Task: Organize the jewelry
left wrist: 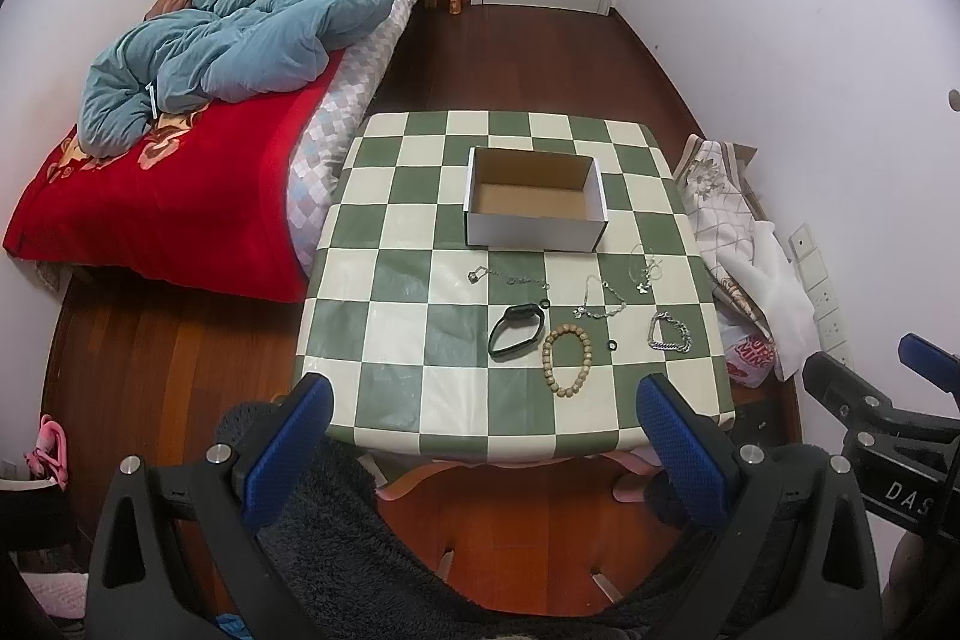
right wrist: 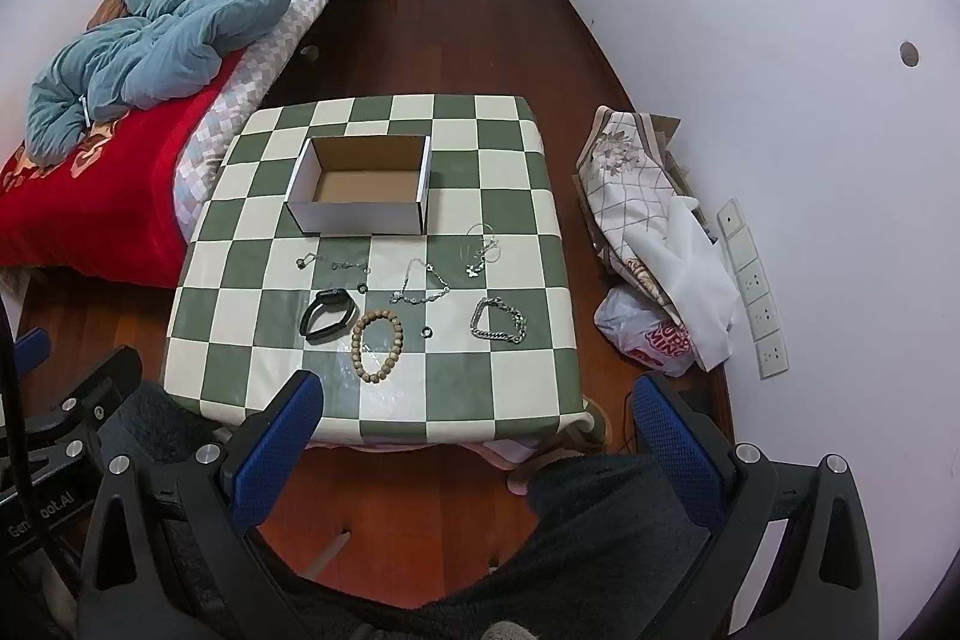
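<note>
1. My left gripper (left wrist: 483, 451) hung short of the near edge of the table (left wrist: 390, 244), its jaws wide apart and holding nothing.
2. My right gripper (right wrist: 480, 451) hung beside it at the same near edge, jaws likewise spread and empty.
3. A white cardboard box (left wrist: 534, 226) stood open toward the far middle of the checkered table, and its brown floor was bare.
4. The jewelry lay on the table in front of the box, between it and my grippers, none of it in the box.
5. Nearest me lay a wooden bead bracelet (left wrist: 567, 361), with a black band (left wrist: 515, 331) just to its left.
6. A small black ring (left wrist: 612, 345) sat just right of the beads, and a second one (left wrist: 545, 303) lay by the band's far end.
7. A chunky silver chain bracelet (left wrist: 669, 334) lay to the right, apart from the beads.
8. Closer to the box lay three thin silver chains: one on the left (left wrist: 507, 278), one in the middle (left wrist: 600, 301), one on the right (left wrist: 647, 274).
9. A bed (left wrist: 180, 196) with a red blanket stood left of the table.
</note>
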### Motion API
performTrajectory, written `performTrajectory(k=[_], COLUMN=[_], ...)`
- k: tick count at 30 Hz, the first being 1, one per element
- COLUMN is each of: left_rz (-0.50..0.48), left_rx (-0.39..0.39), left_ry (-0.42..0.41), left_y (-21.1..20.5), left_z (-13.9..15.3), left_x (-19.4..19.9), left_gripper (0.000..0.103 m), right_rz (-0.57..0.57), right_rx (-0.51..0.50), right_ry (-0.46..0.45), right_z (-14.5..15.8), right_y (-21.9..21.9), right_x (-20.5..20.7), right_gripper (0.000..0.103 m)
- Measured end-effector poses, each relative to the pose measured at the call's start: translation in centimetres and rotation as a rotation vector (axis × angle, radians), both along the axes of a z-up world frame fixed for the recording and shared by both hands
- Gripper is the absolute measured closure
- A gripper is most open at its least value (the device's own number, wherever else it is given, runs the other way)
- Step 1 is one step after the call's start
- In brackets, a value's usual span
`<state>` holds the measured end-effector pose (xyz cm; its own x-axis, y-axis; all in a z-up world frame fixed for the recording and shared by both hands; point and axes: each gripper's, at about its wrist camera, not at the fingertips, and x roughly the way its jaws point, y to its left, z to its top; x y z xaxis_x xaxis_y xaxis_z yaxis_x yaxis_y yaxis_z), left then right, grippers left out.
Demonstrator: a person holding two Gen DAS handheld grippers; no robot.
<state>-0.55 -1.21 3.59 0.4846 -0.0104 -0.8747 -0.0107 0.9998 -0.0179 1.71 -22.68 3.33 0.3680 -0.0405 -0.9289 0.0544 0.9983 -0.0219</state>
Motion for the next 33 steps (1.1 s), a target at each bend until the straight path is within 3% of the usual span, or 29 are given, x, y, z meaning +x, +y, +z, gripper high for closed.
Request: performTrajectory(k=[19,25,33], left_rz=[-0.001,0.026,0.011], left_rx=[-0.003,0.059,0.121], left_ry=[-0.009,-0.016,0.052], left_y=[-0.5,0.0,-0.6], left_z=[0.0,-3.2,-10.0], left_x=[0.6,2.6,7.4], left_gripper=[0.0,0.0,0.0], right_rz=[-0.016,-0.07,-0.145], right_rx=[0.002,0.004,0.024], right_ry=[-0.019,-0.008,0.075], right_z=[0.0,-2.8,-10.0], right_y=[-0.7,-2.0,-3.9], right_x=[0.0,1.6,4.8], right_gripper=[0.0,0.0,0.0])
